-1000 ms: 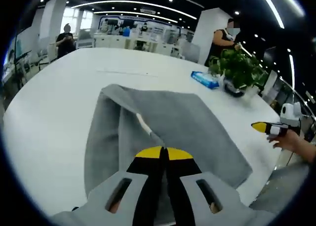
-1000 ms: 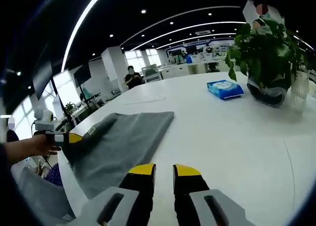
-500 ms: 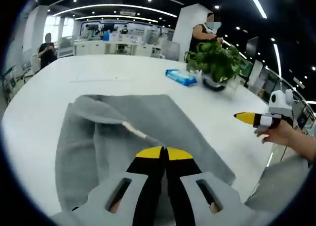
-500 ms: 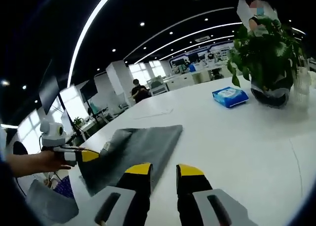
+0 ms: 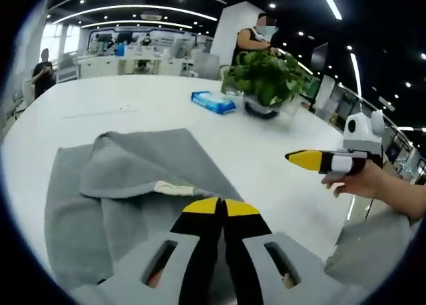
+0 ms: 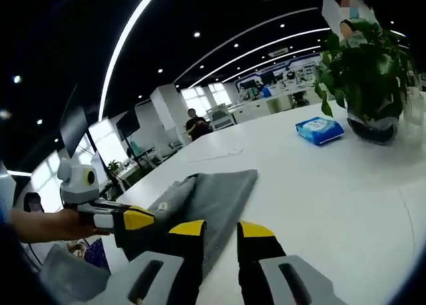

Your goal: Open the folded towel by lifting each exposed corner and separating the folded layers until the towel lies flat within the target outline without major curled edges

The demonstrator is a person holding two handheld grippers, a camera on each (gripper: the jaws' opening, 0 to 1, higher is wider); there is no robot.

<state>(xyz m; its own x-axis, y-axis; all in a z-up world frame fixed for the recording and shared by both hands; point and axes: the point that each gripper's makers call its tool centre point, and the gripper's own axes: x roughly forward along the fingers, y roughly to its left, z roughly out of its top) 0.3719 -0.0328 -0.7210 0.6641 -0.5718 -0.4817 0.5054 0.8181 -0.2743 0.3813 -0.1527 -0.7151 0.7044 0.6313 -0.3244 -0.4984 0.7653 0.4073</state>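
The grey towel (image 5: 133, 168) lies on the white table (image 5: 133, 98), with one layer pulled up into a raised, rolled fold. A white label (image 5: 174, 187) shows under that fold. My left gripper (image 5: 221, 208) is shut on the towel's near edge, its yellow tips pressed together. In the right gripper view the left gripper (image 6: 133, 220) comes in from the left, held by a hand (image 6: 50, 225), at the near corner of the towel (image 6: 216, 195). My right gripper (image 6: 221, 230) hovers open above the table, just right of the towel, with nothing between its fingers. The right gripper (image 5: 313, 160) also hangs off the towel's right side.
A potted plant (image 5: 263, 78) and a blue wipes packet (image 5: 210, 101) stand on the far part of the table. A person (image 5: 253, 35) stands behind the plant and another person (image 5: 41, 62) stands far left. A thin line (image 5: 96, 111) marks the table beyond the towel.
The left gripper has drawn the held towel layer further over, so the raised fold is rolled higher. The right gripper has come closer to the towel and the left gripper.
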